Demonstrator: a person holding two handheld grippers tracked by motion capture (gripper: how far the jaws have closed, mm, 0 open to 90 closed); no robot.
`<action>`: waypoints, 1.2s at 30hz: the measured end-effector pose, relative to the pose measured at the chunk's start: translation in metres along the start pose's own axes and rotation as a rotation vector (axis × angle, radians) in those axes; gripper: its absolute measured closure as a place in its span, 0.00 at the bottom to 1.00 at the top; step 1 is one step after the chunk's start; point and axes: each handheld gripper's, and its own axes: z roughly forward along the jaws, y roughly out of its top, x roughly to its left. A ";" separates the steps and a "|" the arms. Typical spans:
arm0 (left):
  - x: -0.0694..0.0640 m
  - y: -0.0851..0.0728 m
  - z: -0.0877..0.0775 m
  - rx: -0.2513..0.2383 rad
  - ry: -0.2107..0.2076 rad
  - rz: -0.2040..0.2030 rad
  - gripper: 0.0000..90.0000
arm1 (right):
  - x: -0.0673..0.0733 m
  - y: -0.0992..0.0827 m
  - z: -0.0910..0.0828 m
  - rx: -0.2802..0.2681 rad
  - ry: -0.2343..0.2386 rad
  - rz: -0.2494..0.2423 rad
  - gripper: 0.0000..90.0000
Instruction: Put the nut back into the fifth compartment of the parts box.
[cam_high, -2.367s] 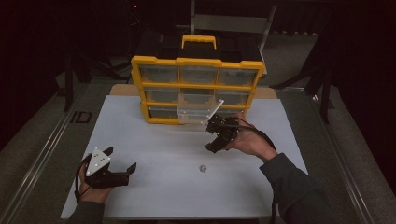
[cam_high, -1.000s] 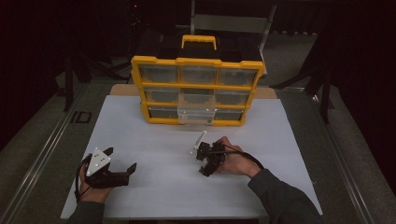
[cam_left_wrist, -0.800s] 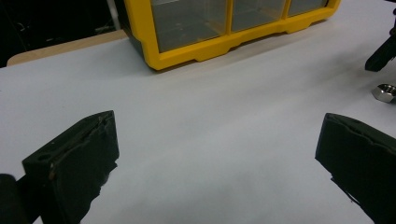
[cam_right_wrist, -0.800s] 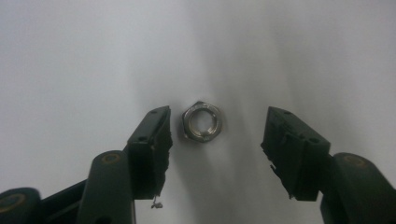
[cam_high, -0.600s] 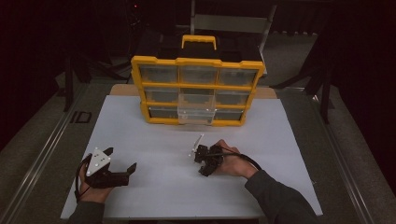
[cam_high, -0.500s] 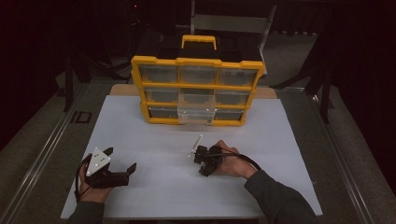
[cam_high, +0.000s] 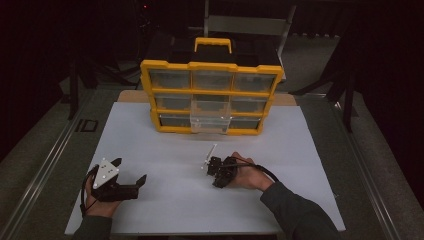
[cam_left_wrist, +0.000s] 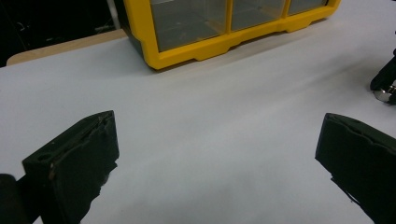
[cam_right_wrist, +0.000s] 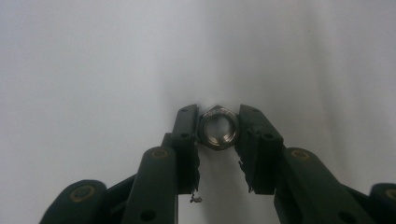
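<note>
Nut (cam_right_wrist: 218, 131) — clamped in right claw (cam_right_wrist: 218, 140) | left claw (cam_left_wrist: 215, 163) spread wide | white tabletop (cam_high: 165, 150) — dark room

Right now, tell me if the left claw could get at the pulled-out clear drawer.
Probably yes. The left claw is open, holds nothing, and bare white table lies between it and the drawer; the right claw sits off to the side.

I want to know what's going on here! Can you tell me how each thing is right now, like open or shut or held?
Yellow plastic drawer cabinet: upright at the far side of the table.
Clear plastic drawer in the bottom row: pulled partway out.
Small metal hex nut: flat on the white table, between the right gripper's jaws.
Right gripper: shut on the nut.
Left gripper: open, holding nothing.
</note>
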 end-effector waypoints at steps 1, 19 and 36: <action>0.000 0.000 0.000 0.000 0.000 0.000 0.00 | 0.000 0.000 0.000 0.001 0.002 0.004 0.77; 0.000 0.000 0.000 0.002 -0.002 0.002 0.00 | -0.004 0.002 0.000 0.015 0.019 0.041 0.78; 0.000 0.000 0.000 0.001 -0.001 0.002 0.00 | -0.010 0.000 -0.010 0.031 0.016 0.088 0.78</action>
